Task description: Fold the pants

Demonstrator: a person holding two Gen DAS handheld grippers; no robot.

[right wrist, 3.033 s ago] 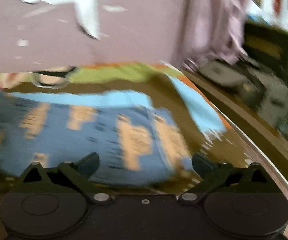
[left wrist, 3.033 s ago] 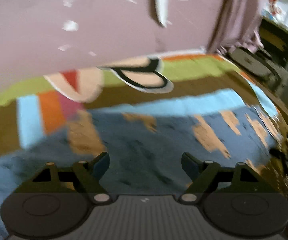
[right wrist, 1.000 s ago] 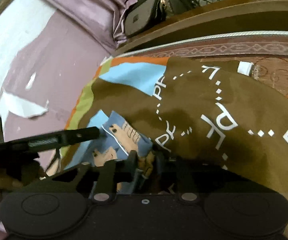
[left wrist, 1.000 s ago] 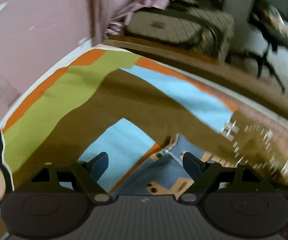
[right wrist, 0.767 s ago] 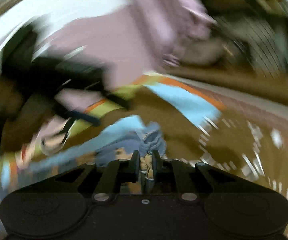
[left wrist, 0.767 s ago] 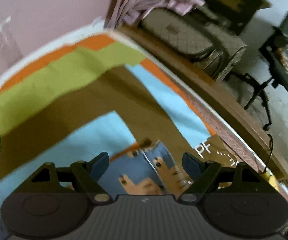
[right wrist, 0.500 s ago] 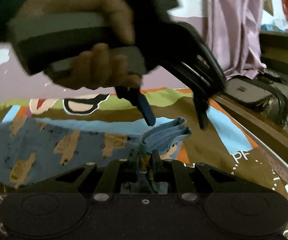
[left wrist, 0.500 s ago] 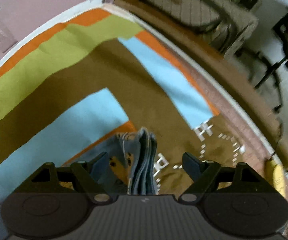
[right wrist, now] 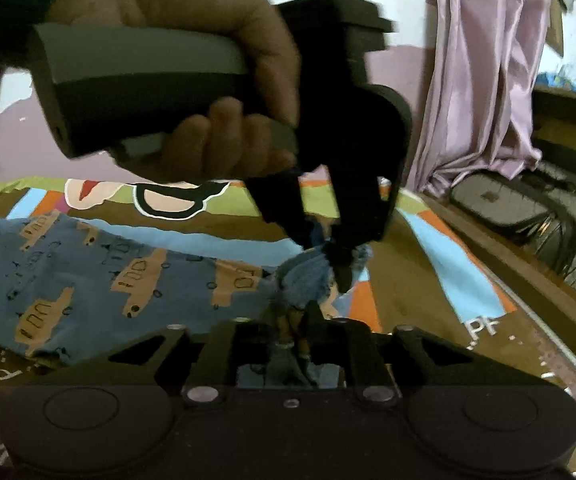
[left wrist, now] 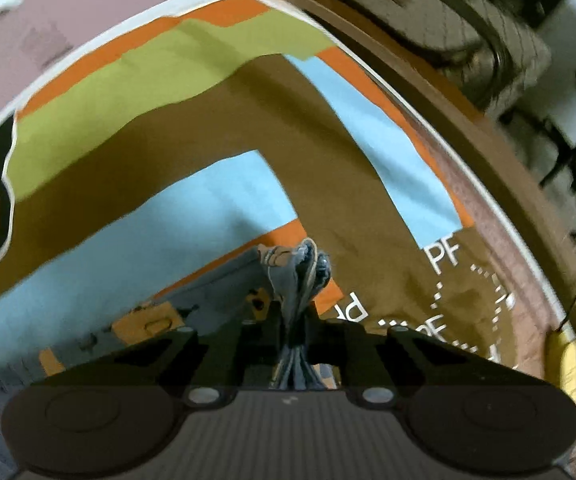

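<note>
I see the pants (right wrist: 87, 280), blue with tan vehicle-like prints, lying spread on the patterned bedsheet (left wrist: 215, 128), their bunched edge lifted off it; my left gripper (left wrist: 294, 320) is clamped on that gathered edge, layers pinched between its fingers; my right gripper (right wrist: 294, 328) is also closed on the same bunch, just beside the left one, which a hand (right wrist: 215, 92) holds above the bedsheet.
</note>
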